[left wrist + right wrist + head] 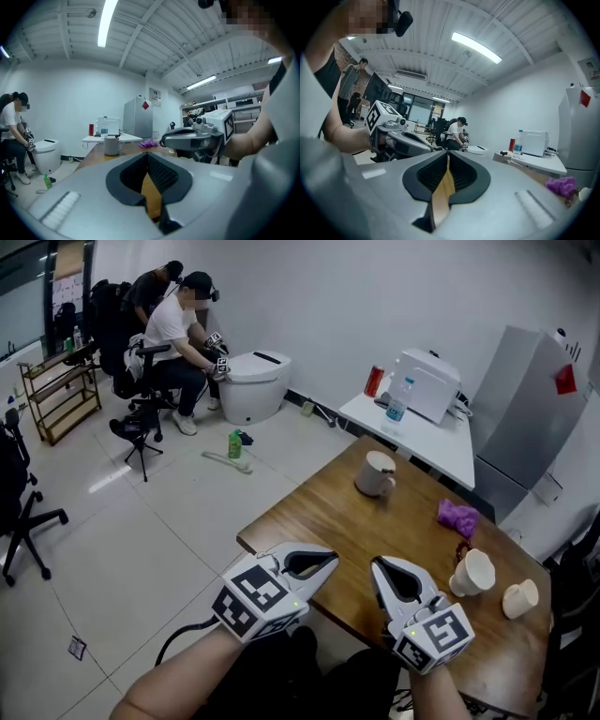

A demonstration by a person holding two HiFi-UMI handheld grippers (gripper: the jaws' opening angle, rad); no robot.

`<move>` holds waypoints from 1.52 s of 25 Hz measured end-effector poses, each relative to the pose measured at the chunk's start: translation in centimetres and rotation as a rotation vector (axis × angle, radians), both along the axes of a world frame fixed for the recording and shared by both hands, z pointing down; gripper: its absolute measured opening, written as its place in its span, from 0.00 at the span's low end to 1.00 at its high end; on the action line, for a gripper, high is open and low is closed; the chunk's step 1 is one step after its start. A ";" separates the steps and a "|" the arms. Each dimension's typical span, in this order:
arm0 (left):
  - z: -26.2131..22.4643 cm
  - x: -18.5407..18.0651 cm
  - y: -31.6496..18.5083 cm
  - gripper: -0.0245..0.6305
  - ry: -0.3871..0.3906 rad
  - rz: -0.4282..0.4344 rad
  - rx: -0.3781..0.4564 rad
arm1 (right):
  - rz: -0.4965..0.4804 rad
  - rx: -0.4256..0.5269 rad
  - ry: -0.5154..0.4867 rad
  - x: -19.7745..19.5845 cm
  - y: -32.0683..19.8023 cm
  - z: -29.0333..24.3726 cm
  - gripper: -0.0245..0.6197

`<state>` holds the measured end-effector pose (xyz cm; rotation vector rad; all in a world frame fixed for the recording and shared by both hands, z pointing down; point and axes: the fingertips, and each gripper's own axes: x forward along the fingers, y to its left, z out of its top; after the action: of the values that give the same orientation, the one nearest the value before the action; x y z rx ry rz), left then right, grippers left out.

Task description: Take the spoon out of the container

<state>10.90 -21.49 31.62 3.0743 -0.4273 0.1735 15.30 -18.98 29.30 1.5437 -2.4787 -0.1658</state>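
A white mug (375, 474) stands at the far side of the wooden table (309, 512), and it shows in the left gripper view as the mug (111, 145). At the right a white cup (472, 572) lies tilted, with a smaller cream cup (520, 598) beside it. No spoon can be made out in any view. My left gripper (328, 562) and right gripper (378, 569) hover side by side over the table's near edge. Both are shut with nothing between the jaws. Left gripper tip (146, 155); right gripper tip (447, 153).
A purple crumpled thing (457, 517) lies near the right cups. Behind the table are a white side table (441, 442) with a bottle (397, 400), a red can (374, 381) and a white appliance, and a grey fridge (525, 409). Two people work at a toilet (253, 382) far left.
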 end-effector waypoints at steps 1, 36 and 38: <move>0.1 0.3 -0.4 0.05 -0.007 -0.002 -0.004 | 0.005 -0.002 0.008 0.3 -0.6 -0.2 0.07; 2.1 7.2 -6.3 0.05 -0.078 0.026 -0.078 | 0.314 -0.174 0.762 13.9 -20.7 2.0 0.17; 2.1 7.1 -6.1 0.05 -0.077 0.031 -0.078 | 0.312 -0.174 0.806 14.2 -21.0 2.2 0.17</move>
<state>18.05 -27.56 33.70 3.0066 -0.3671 0.3027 29.52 -40.01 31.51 1.3930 -1.5748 -0.4105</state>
